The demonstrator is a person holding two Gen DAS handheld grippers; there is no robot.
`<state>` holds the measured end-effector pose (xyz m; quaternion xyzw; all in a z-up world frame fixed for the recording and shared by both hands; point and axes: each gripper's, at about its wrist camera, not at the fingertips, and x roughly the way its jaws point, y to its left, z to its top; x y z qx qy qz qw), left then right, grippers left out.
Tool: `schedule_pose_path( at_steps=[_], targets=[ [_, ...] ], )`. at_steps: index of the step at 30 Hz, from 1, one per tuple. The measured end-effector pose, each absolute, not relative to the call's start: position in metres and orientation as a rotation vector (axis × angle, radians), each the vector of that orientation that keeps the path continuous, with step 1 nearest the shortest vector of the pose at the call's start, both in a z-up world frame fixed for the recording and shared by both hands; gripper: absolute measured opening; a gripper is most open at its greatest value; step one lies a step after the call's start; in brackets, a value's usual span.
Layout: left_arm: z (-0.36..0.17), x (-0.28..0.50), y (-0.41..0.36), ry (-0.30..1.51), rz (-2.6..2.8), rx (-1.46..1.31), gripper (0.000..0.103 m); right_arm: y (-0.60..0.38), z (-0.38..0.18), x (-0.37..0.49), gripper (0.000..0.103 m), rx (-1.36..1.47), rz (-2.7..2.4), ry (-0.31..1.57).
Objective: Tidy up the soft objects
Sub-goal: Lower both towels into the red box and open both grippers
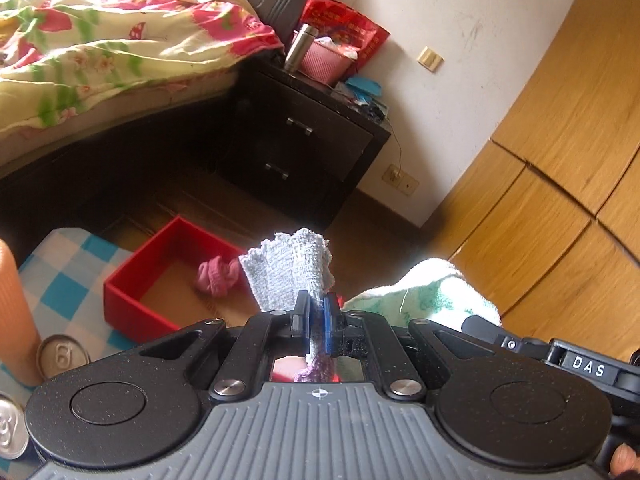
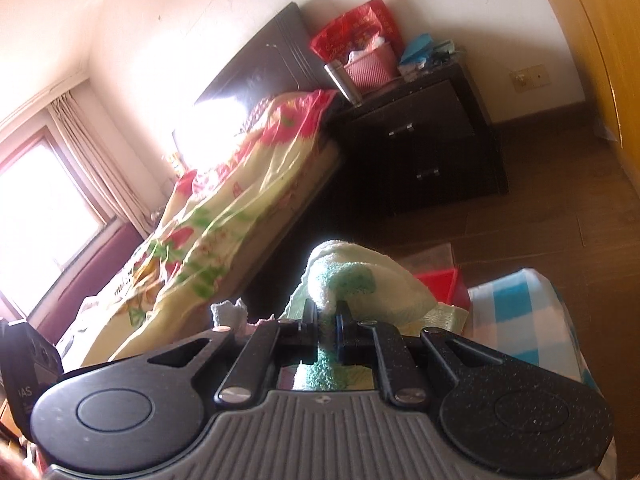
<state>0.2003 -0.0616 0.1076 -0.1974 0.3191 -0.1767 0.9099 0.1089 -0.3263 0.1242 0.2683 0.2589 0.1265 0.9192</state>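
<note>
My left gripper (image 1: 316,312), pinching the grey knit cloth (image 1: 290,274), sits nearer the red box (image 1: 136,300) at lower left of its view, while my right gripper (image 2: 327,320) pinches the green towel (image 2: 352,280).

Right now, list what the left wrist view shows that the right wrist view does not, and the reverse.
Only the left wrist view shows the inside of the red box, with a pink cloth lying in it, two drink cans and the left tongs shut on a gray knit cloth.

Only the right wrist view shows the window, its curtain and the right tongs shut on a green-and-white towel.

Both show the floral bedspread, dark nightstand, pink basket and checked cloth.
</note>
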Motion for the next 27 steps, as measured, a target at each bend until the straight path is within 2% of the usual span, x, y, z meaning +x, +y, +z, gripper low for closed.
schedule_pose_path(
  at_steps=[10, 17, 27],
  targets=[
    [0.111, 0.252, -0.067, 0.613, -0.360, -0.425, 0.002, -0.317, 0.113, 0.156, 0.000, 0.543, 0.268, 0.533],
    [0.104, 0.287, -0.057, 0.573, -0.341, -0.436, 0.003, -0.325, 0.085, 0.192, 0.000, 0.560, 0.245, 0.557],
    [0.060, 0.314, -0.052, 0.677, -0.273, -0.428, 0.006, -0.314, 0.050, 0.223, 0.000, 0.531, 0.224, 0.624]
  ],
)
